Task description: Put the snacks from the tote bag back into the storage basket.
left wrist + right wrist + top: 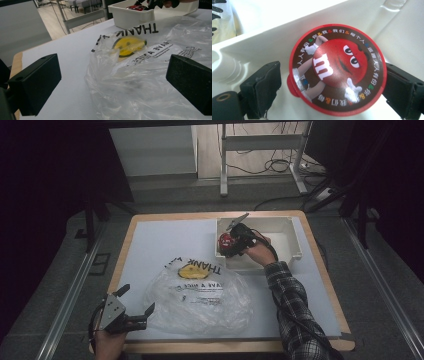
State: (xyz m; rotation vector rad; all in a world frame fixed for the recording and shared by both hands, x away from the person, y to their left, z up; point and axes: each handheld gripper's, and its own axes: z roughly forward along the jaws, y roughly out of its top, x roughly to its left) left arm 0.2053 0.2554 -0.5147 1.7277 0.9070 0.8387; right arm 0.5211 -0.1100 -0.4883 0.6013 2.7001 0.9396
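— At the far right of the table (150, 240), what is the right gripper (229, 243) doing?

— It is reaching into the white bin (295, 245), at its near left corner, and its jaws are sitting on either side of a round red tub (337, 68). In the right gripper view the right jaw is touching the tub's rim, while the left one is standing just off it, so I cannot tell whether the tub is really being gripped.

— And the tub itself?

— It is lying inside the bin, close against the left wall, its lid facing the gripper's camera.

— What is the left gripper (137, 306) doing?

— It is hovering at the near left edge, jaws spread wide and holding nothing, pointing at the clear bag (200, 292).

— Where is the bag lying?

— It is lying crumpled in the middle of the table, just near of the bin, its yellow print (128, 45) facing up.
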